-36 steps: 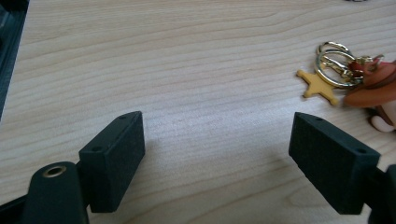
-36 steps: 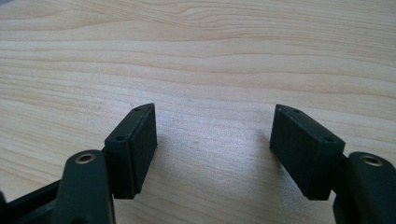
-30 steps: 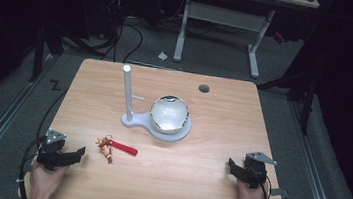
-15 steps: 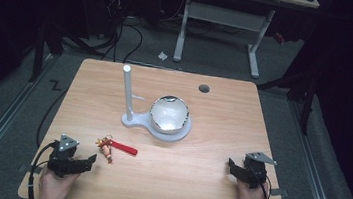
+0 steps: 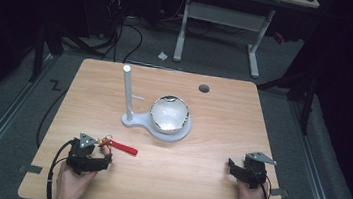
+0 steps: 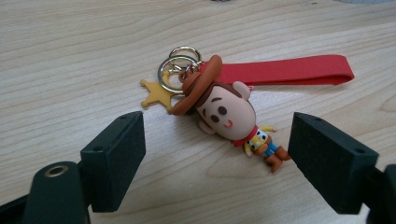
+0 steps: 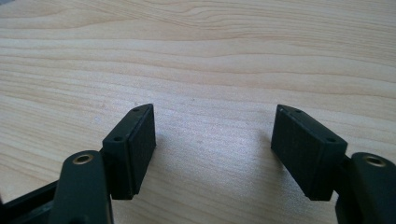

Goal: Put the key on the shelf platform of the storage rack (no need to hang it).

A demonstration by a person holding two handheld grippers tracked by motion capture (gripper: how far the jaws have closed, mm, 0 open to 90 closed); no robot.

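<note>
Our left gripper (image 6: pixel 217 154) stands wide open, empty, with the cowboy keychain (image 6: pixel 229 114) just ahead between its 2 jaws, its red strap (image 6: pixel 289 71) trailing right; right gripper (image 7: pixel 215 140) open, empty.

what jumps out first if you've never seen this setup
The cowboy figure keychain with its red strap and gold star charm lies flat near the table's front left, just ahead of the open left gripper. Farther back, mid-table, stands a white stand whose base carries a shiny dome. The right gripper rests open over bare wood at the front right.
</note>
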